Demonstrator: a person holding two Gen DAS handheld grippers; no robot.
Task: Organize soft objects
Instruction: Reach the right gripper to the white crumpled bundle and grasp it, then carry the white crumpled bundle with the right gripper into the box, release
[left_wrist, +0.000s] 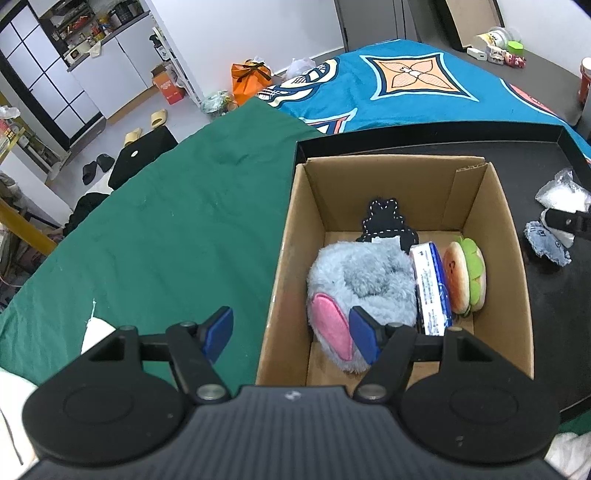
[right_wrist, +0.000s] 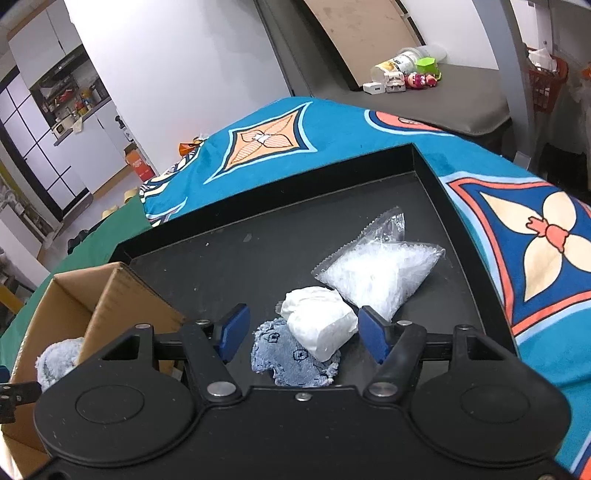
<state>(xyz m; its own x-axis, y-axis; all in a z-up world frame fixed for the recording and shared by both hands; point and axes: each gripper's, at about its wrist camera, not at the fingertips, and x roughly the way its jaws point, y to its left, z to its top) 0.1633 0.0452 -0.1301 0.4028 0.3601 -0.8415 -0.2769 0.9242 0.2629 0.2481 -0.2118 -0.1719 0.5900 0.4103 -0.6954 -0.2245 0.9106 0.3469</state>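
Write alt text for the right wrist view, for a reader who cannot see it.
The open right hand-held gripper hovers over a folded white cloth lying on a blue patterned cloth in a black tray. A clear plastic bag of white filling lies beyond; a cardboard box stands at left.

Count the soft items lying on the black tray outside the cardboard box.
3: a clear bag of white fluff farthest back, a white folded bundle before it, and a blue denim scrap partly under the bundle. The gripper may hide others.
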